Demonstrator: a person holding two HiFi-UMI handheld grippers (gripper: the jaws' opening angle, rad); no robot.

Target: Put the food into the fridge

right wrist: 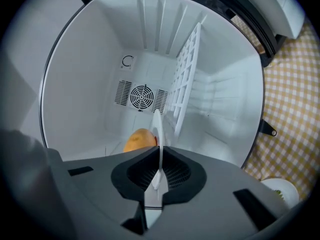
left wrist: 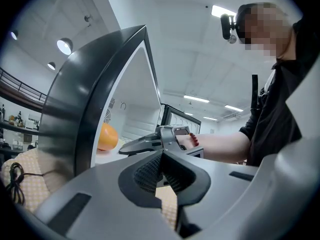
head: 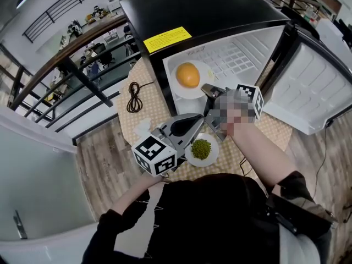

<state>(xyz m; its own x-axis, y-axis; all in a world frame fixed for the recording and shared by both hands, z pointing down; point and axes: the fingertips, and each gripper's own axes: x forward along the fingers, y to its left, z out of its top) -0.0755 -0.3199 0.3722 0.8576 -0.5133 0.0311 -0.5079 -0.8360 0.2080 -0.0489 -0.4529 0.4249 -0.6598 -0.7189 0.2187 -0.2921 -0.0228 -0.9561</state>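
Only its own view shows right gripper (right wrist: 159,166) jaws pinching the plate (right wrist: 156,126); left gripper (left wrist: 162,159) jaws closed.

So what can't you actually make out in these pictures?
Head view: the green food is too small to name.
Head view: the print on the yellow label is too small to read.
Right gripper view: the right gripper hides the lower part of the orange, and whether its plate touches the fridge floor.
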